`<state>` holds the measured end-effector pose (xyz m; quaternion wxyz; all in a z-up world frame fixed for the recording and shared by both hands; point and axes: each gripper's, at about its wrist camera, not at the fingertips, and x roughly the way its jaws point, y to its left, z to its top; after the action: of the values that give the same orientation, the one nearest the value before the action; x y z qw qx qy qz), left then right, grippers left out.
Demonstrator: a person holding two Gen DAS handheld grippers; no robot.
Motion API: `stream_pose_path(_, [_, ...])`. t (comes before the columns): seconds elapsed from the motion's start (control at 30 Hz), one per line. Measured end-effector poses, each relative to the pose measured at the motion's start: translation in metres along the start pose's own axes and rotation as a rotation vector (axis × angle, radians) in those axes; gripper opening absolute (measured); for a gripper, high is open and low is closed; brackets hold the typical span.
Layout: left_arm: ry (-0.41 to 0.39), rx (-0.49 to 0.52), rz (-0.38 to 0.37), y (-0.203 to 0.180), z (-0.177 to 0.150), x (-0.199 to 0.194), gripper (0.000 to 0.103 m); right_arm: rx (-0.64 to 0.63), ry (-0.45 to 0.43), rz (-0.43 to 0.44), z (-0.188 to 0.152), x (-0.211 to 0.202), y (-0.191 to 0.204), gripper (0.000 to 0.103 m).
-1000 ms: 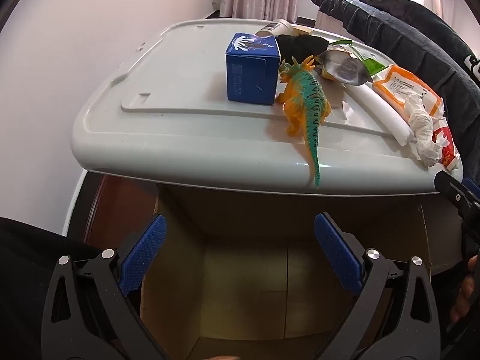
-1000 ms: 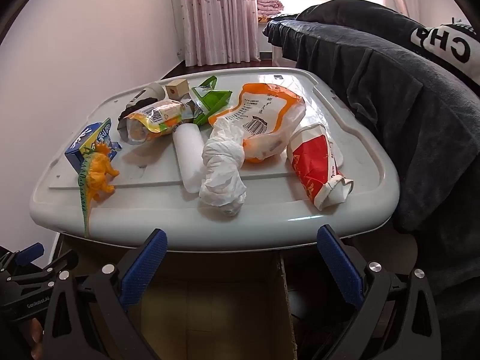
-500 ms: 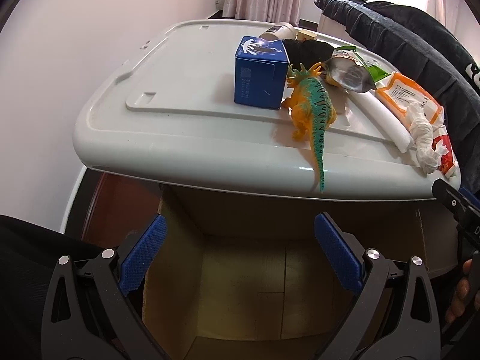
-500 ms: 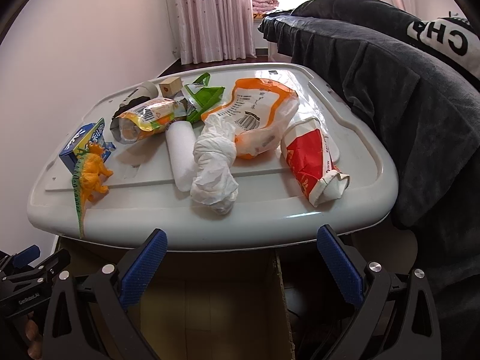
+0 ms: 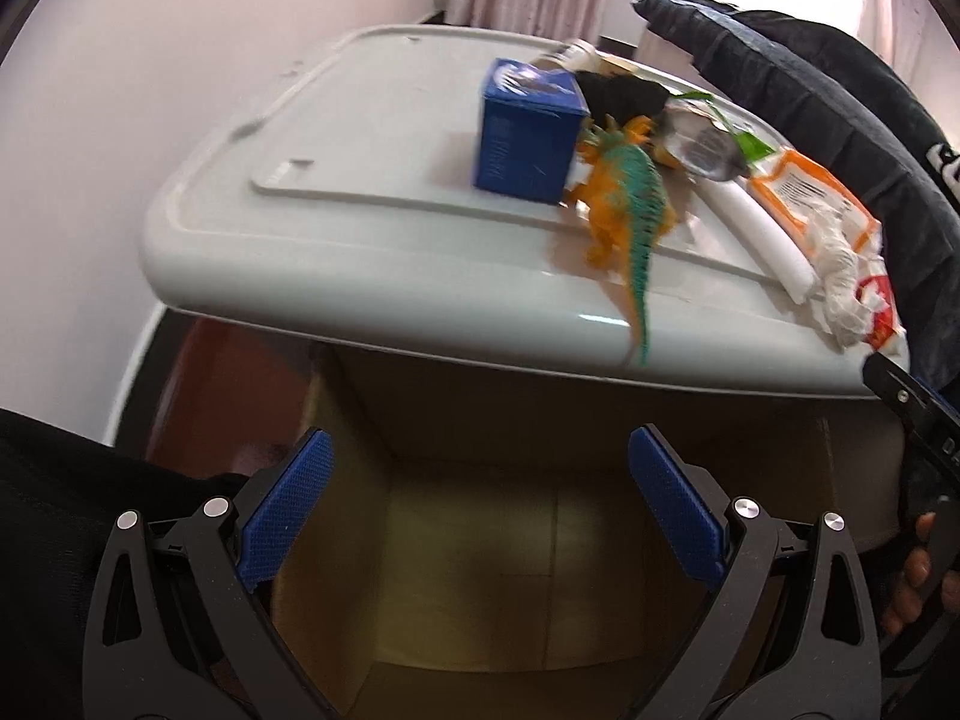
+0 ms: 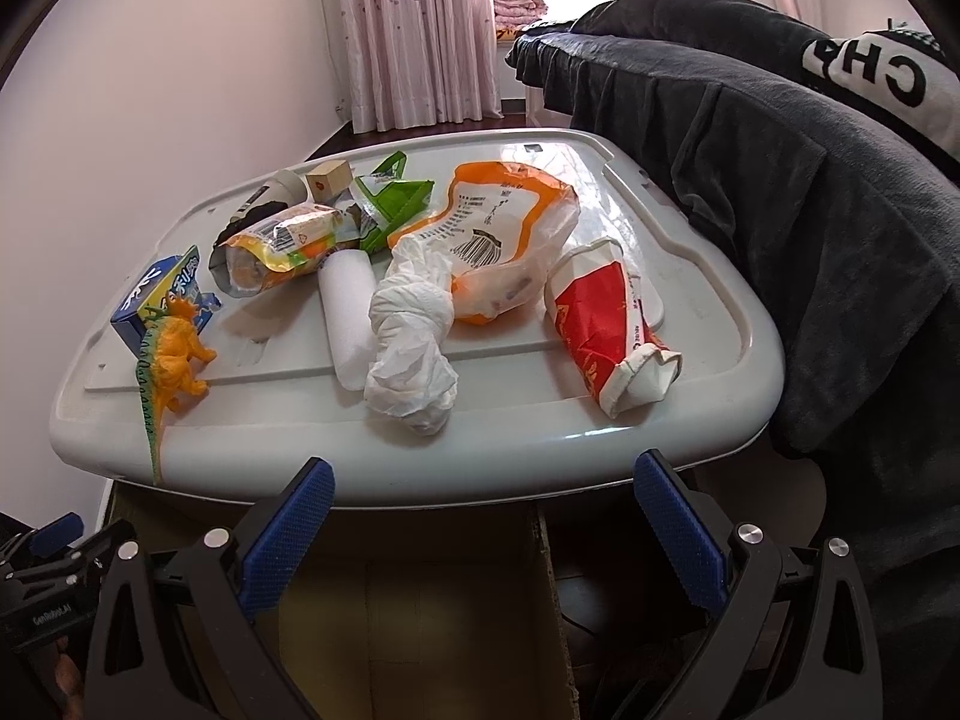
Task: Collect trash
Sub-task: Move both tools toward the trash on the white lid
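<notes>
Two grippers, the left gripper (image 5: 480,516) and the right gripper (image 6: 483,534), hang wide open and empty over an open cardboard box (image 6: 420,612), below the grey lid (image 6: 708,360). On the dark blanket (image 6: 810,210) the letters "CHA" can be read. On the lid, a red paper bag (image 6: 600,324), a knotted white tissue (image 6: 414,348) and a white foam roll (image 6: 348,312) point their long axes toward the grippers. A toy dinosaur (image 6: 171,360) stands beside a blue carton (image 5: 528,138).

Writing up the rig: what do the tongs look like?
Both alike: left tongs and right tongs have black, angular, cut-out arms, silver rivets and blue textured pads. White lettering, too small to read, marks the left body in the right view. No cables show.
</notes>
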<state>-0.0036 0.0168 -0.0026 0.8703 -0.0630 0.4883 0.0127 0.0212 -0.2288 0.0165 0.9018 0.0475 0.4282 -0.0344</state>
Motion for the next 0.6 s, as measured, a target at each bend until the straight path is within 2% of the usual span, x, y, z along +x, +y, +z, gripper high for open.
stream_pose_path(0.13, [-0.023,0.027,0.012,-0.003,0.004,-0.011,0.096,-0.001,0.01,0.01,0.001,-0.001,-0.002,0.099])
stream_pose_path(0.3, [-0.053,0.111,0.037,-0.019,0.01,-0.031,0.096,-0.032,0.033,0.014,0.005,-0.006,-0.002,0.099])
stream_pose_path(0.43, [-0.066,0.152,0.016,-0.03,0.019,-0.04,0.096,-0.07,0.028,0.016,0.011,-0.012,-0.005,0.099])
stream_pose_path(0.6, [-0.066,0.133,-0.016,-0.036,0.034,-0.039,0.096,-0.08,0.041,0.022,0.02,-0.012,-0.011,0.099])
